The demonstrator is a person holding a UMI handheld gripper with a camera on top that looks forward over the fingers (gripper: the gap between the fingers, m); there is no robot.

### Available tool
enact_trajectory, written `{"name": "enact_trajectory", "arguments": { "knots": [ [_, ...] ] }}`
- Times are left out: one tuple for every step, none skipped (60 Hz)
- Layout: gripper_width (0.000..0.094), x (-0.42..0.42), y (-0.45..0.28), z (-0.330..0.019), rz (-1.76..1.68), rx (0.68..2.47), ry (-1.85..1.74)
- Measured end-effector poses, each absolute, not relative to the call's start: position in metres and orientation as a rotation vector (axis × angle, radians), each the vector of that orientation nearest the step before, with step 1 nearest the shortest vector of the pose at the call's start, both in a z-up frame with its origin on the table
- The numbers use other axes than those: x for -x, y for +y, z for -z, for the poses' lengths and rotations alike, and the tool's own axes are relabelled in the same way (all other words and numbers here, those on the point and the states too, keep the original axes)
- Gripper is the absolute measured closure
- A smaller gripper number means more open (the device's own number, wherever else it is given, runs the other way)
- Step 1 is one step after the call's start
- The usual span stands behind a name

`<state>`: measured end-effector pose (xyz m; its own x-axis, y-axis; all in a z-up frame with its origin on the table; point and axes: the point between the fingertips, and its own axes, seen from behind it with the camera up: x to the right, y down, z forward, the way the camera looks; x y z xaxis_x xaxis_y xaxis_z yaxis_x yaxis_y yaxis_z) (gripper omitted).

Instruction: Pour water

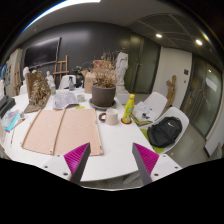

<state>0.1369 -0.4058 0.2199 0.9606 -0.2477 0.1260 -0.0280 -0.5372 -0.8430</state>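
My gripper [111, 158] is open and empty, its two magenta pads [77, 156] spread wide above the near edge of a white table [110, 140]. Beyond the fingers, on the far part of the table, a yellow bottle [128, 109] stands upright. A small white cup [112, 117] stands just left of it. Nothing is between the fingers.
Two brown cardboard sheets [58, 130] lie on the table ahead to the left. A dark plant pot [103, 95] and white objects [66, 98] stand at the back. A white chair [168, 126] with a black bag [165, 131] is to the right.
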Motion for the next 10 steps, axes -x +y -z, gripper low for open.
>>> {"name": "enact_trajectory", "arguments": {
  "knots": [
    [0.0077, -0.1351, -0.4077, -0.2199, 0.275, 2.127, 0.2],
    [0.0078, -0.1342, -0.4095, -0.2197, 0.271, 2.128, 0.205],
    [0.0076, -0.1338, -0.411, -0.2196, 0.271, 2.128, 0.211],
    [0.0078, -0.1336, -0.4106, -0.2186, 0.275, 2.123, 0.215],
    [0.0078, -0.1336, -0.4116, -0.2203, 0.277, 2.118, 0.219],
    [0.0076, -0.1339, -0.4122, -0.222, 0.278, 2.114, 0.222],
    [0.0079, -0.1342, -0.4128, -0.223, 0.28, 2.111, 0.226],
    [0.0077, -0.1354, -0.4137, -0.2237, 0.285, 2.108, 0.229],
    [0.0078, -0.1366, -0.4145, -0.2244, 0.291, 2.105, 0.232],
    [0.0078, -0.138, -0.415, -0.2252, 0.299, 2.103, 0.234]
  ]
}}
